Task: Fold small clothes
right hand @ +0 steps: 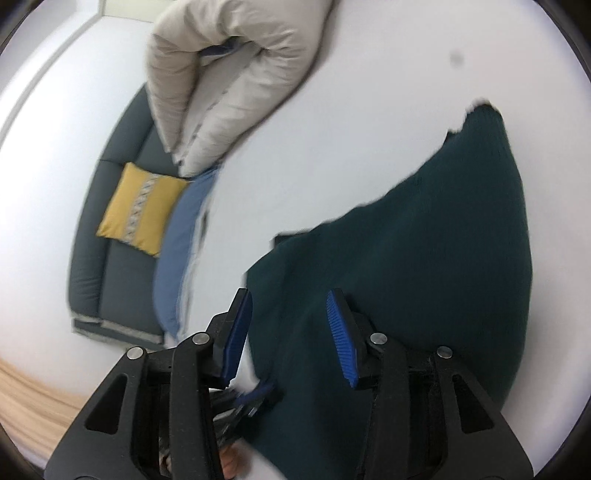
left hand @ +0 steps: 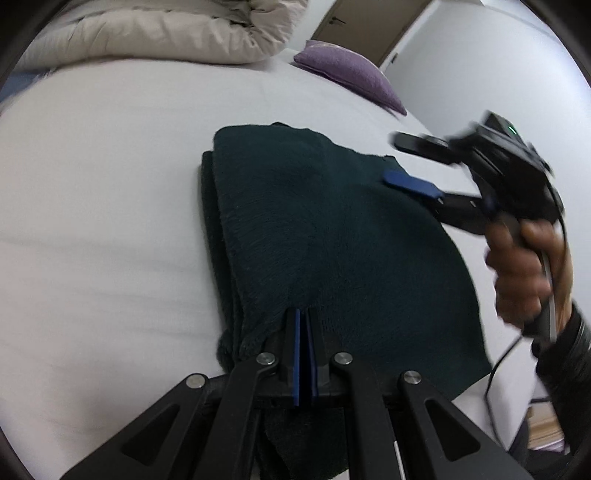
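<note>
Your left gripper [left hand: 303,328] pinches the near edge of the dark green cloth [left hand: 325,236]. Your right gripper [right hand: 291,332] has its fingers wide apart, with the cloth lying between and ahead of them.

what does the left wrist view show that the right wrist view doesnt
Only the left wrist view shows the purple pillow, the person's hand holding the right gripper with jaws apart, and the left gripper shut on the dark green garment's edge. Only the right wrist view shows the yellow cushion on the dark sofa. Both show the garment, the white bed and the beige duvet.
</note>
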Available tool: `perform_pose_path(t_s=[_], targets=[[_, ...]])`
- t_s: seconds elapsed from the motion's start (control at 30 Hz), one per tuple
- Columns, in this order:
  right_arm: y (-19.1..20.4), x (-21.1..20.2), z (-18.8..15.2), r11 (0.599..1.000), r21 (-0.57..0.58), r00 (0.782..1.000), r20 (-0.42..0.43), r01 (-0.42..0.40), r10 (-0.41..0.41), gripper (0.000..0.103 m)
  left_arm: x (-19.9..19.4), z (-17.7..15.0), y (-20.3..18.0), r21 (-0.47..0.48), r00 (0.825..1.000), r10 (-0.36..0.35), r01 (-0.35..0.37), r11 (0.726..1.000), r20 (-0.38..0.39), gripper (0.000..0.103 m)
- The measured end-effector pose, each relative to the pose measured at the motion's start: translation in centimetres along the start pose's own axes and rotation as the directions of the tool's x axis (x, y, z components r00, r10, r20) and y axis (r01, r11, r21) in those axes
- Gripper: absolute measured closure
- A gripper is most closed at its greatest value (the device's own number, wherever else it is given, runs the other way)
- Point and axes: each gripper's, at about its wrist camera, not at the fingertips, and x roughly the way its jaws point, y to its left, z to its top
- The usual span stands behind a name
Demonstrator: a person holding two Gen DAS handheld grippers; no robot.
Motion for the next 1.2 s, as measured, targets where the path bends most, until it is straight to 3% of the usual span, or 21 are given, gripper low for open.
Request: perform_pose_path(t_s=[0.1, 0.17, 0.27, 0.4, 0.5, 0.53, 0.6, 0.77, 0.87, 1.0, 1.1, 1.13, 1.2], targets=[[-2.6, -0.2, 1.8, 0.996, 0.074, 0.997, 0.049, 0.049, -0.052, 0.063, 0.1, 0.0, -0.3, 0.016, 1.000, 0.016, -0.016, 1.000, 0.003, 0.094], [-4.6, -0.6, 2.5, 0.991, 0.131, 0.997, 0.070, 0.007, -0.016, 0.067, 0.1, 0.0, -0.2, 0.013, 1.000, 0.016, -0.016, 1.000, 0.004, 0.094], [-5.5, -1.6, 2.7, 0.992, 0.122, 0.994, 0.107, 0.015, -0.028, 0.073, 0.1, 0.1, -0.2, 0.019, 1.000, 0.025, -0.025, 1.000, 0.004, 0.094], [-6.9, -4.4, 2.1, 0.985, 0.173, 0.977, 0.208, 0.017, -0.053, 0.068, 0.2, 0.1, -0.3, 0.016, 1.000, 0.026, -0.026, 1.000, 0.008, 0.094], [-7.0, -6.6, 0.6, 0.988, 0.157, 0.970, 0.242, -0.014, -0.024, 0.063, 0.4, 0.1, -0.4, 0.014, 1.000, 0.024, -0.024, 1.000, 0.013, 0.094], [-6.4, -7.6, -0.4, 0.991, 0.121, 0.968, 0.250, -0.055, 0.023, 0.063, 0.5, 0.1, -0.4, 0.013, 1.000, 0.023, -0.024, 1.000, 0.014, 0.094], [-5.3, -8.8, -2.2, 0.988, 0.071, 0.962, 0.247, -0.137, 0.116, 0.063, 0.6, -0.1, -0.5, 0.012, 1.000, 0.026, -0.026, 1.000, 0.016, 0.094], [-3.0, -9.1, -6.7, 0.972, -0.033, 0.960, 0.152, -0.232, 0.234, 0.057, 0.5, -0.4, -0.8, 0.017, 0.999, 0.039, -0.040, 0.999, 0.018, 0.094], [-2.9, -6.5, -9.0, 0.985, -0.073, 0.987, 0.031, -0.158, 0.160, 0.049, 0.5, -0.6, -0.7, 0.011, 0.999, 0.034, -0.035, 0.999, 0.021, 0.094], [-3.9, -7.5, -9.1, 0.980, -0.011, 0.978, 0.072, -0.197, 0.197, 0.049, 0.5, -0.7, 0.1, -0.037, 1.000, -0.010, 0.011, 0.999, 0.026, 0.094], [-3.5, -10.2, -9.6, 0.989, -0.037, 0.980, 0.135, -0.140, 0.144, 0.045, -0.7, -0.6, 0.9, -0.090, 0.997, -0.067, 0.070, 0.993, 0.035, 0.094], [-3.6, -11.1, -9.7, 0.991, -0.044, 0.981, 0.146, -0.125, 0.131, 0.044, -1.5, -0.6, 1.0, -0.105, 0.996, -0.074, 0.079, 0.991, 0.042, 0.092], [-3.9, -12.7, -9.6, 0.993, -0.046, 0.979, 0.165, -0.112, 0.118, 0.033, -3.4, -0.6, 1.1, -0.118, 0.993, -0.083, 0.093, 0.989, 0.087, 0.078]])
